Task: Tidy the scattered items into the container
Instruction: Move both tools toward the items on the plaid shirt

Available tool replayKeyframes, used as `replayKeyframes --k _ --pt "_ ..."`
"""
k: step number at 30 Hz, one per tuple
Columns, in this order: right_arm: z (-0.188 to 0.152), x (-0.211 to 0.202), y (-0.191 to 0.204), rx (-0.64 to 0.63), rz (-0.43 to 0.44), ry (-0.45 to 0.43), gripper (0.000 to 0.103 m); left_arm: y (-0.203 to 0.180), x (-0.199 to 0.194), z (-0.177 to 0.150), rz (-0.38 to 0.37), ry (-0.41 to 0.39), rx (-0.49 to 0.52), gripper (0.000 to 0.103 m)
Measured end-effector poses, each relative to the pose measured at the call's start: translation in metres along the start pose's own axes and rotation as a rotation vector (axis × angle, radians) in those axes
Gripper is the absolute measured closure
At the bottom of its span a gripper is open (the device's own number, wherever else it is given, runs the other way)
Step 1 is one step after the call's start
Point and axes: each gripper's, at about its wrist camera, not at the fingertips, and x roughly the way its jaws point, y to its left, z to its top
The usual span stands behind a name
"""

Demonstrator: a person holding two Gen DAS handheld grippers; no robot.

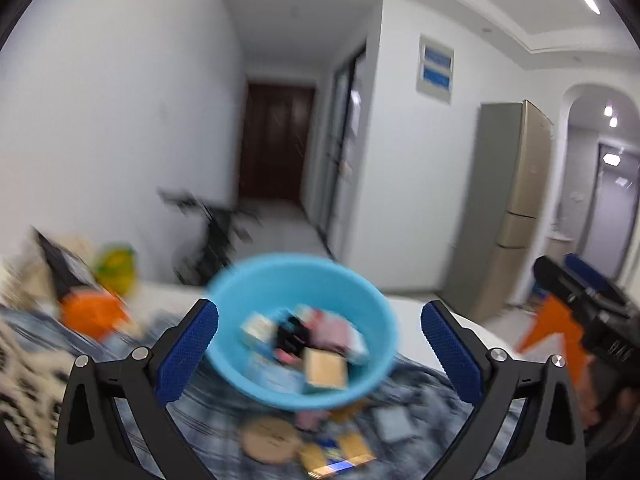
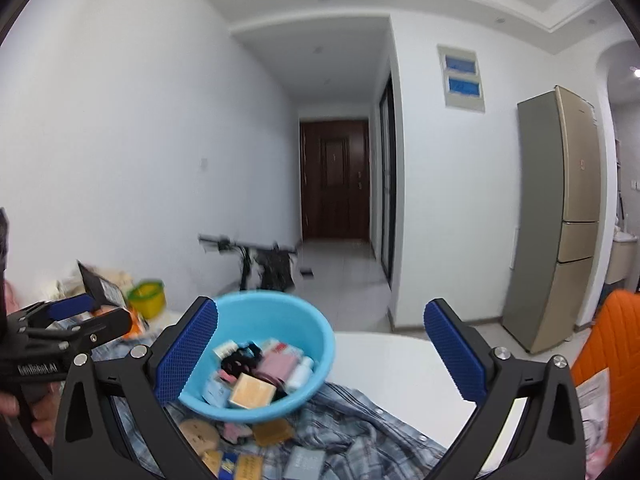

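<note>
White hallway room, table point(image 2: 392, 356) draped with a plaid shirt point(image 2: 344, 420): blue bowl point(image 2: 280, 320) of small boxes point(image 2: 252, 390) sits on the shirt near the table's left edge, ahead between the wide-spread, empty fingers of left gripper point(image 1: 319, 344) and right gripper point(image 2: 320, 344), more boxes point(image 2: 304, 462) loose before it.

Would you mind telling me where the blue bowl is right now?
In both views the blue bowl sits centre-left on the plaid cloth, with loose items just in front of it.
</note>
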Motion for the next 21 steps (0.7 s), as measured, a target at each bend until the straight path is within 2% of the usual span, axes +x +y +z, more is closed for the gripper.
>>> replayKeyframes --k 1,3,5,7,10,12,14,17,21 --pt "0.003 0.008 -0.003 0.012 -0.027 0.021 0.000 0.005 0.014 0.004 0.009 0.062 -0.023 0.000" --pt "0.007 0.021 -0.011 0.031 -0.014 0.077 0.000 0.014 0.038 0.005 0.067 0.176 -0.052 0.000" --pt "0.009 0.040 -0.016 0.011 0.054 0.204 0.000 0.024 0.059 0.003 0.110 0.270 -0.061 0.000" --pt "0.003 0.053 -0.014 -0.012 0.091 0.289 0.000 0.034 0.073 -0.002 0.140 0.328 -0.065 0.000" --pt "-0.012 0.068 -0.012 -0.066 0.086 0.378 0.000 0.042 0.079 -0.013 0.164 0.370 -0.043 0.000" --pt "-0.023 0.075 -0.010 -0.100 0.116 0.449 0.000 0.045 0.082 -0.022 0.161 0.401 -0.017 0.000" --pt "-0.036 0.081 -0.010 -0.122 0.165 0.503 0.000 0.048 0.084 -0.032 0.129 0.434 -0.023 0.000" --pt "-0.055 0.083 -0.014 -0.102 0.191 0.540 0.000 0.049 0.083 -0.040 0.075 0.462 -0.037 0.000" --pt "-0.080 0.093 -0.009 -0.086 0.321 0.686 0.000 0.038 0.082 -0.052 0.037 0.501 0.069 0.000"
